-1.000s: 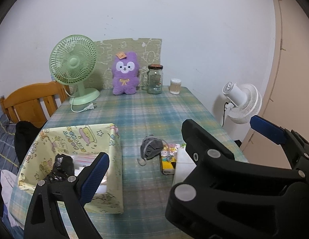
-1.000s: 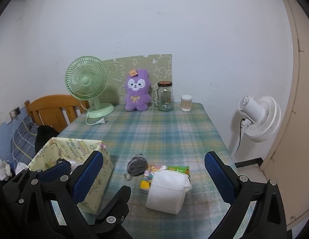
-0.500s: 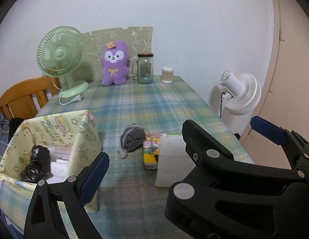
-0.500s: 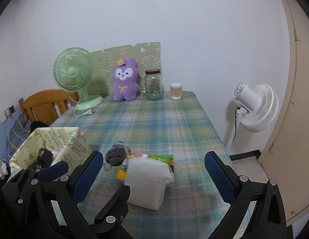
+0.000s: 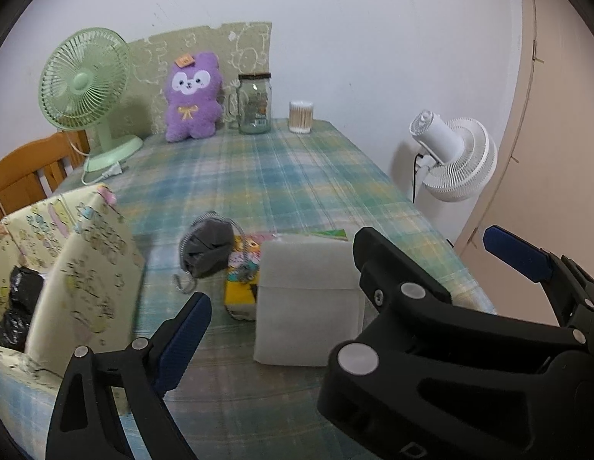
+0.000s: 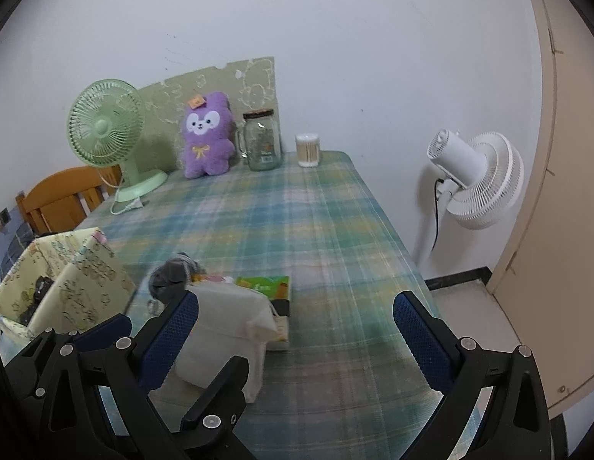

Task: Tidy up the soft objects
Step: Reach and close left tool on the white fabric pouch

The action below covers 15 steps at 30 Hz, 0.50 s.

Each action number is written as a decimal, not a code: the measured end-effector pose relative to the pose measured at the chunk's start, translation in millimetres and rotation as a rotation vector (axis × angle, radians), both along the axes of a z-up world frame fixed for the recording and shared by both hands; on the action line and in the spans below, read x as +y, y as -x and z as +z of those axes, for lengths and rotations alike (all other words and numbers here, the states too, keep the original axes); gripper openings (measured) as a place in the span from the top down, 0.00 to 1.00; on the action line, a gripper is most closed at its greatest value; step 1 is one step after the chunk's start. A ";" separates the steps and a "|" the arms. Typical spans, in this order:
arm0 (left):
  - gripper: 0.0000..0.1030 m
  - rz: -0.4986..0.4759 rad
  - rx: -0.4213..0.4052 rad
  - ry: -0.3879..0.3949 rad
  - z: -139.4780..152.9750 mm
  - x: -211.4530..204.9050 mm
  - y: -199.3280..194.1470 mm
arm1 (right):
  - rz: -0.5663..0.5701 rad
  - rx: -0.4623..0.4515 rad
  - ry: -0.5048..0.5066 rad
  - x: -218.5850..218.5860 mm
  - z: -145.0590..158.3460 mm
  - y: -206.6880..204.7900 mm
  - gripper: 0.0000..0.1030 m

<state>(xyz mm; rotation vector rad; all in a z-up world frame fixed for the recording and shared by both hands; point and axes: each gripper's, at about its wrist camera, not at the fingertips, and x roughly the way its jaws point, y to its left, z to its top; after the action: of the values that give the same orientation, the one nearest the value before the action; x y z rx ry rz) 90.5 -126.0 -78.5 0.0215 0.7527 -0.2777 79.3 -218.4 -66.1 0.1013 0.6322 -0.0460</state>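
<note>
Both grippers, the left gripper point(image 5: 345, 287) and right gripper point(image 6: 295, 318), have been brought nearer with jaws open and empty, so the white pouch point(image 5: 310, 299) on the table point(image 5: 297, 176) beside the basket point(image 5: 86, 268) is now within reach.

Green fan point(image 5: 84, 84), glass jar point(image 5: 254, 102), white fan point(image 5: 456, 159).

— Surface? 
— Table point(image 5: 304, 176), plaid cloth.
— Far edge? 
— Green fan point(image 5: 86, 88), purple plush point(image 5: 192, 96), glass jar point(image 5: 254, 103), cotton-swab tub point(image 5: 301, 116).
— Near end? 
— Patterned fabric bin point(image 5: 78, 264), grey mask point(image 5: 209, 249), colourful packet point(image 5: 243, 280), white pouch point(image 5: 310, 299).
</note>
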 end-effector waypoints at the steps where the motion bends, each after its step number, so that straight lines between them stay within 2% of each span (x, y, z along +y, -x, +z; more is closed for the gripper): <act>1: 0.07 -0.001 0.006 -0.001 -2.2 -1.4 -1.0 | -0.004 0.006 0.002 -1.3 -2.5 -0.8 0.00; 9: 0.09 0.005 0.038 -0.005 -22.1 -11.5 -6.8 | -0.034 0.065 0.007 -9.4 -23.4 -7.4 0.00; 12: 0.15 0.002 0.055 -0.012 -28.0 -13.8 -8.5 | -0.043 0.082 0.010 -11.3 -29.4 -8.3 0.00; 14: 0.24 -0.003 0.075 -0.017 -31.9 -14.6 -9.9 | -0.048 0.092 0.010 -12.1 -33.0 -9.0 0.00; 15: 0.26 -0.001 0.081 -0.020 -33.2 -14.1 -10.6 | -0.050 0.097 0.009 -12.0 -34.3 -9.2 0.00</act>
<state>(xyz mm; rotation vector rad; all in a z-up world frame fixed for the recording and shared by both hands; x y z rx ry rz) 101.0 -140.2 -111.7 0.0292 0.8356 -0.2730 88.5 -230.4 -100.4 0.1069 0.7263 -0.1022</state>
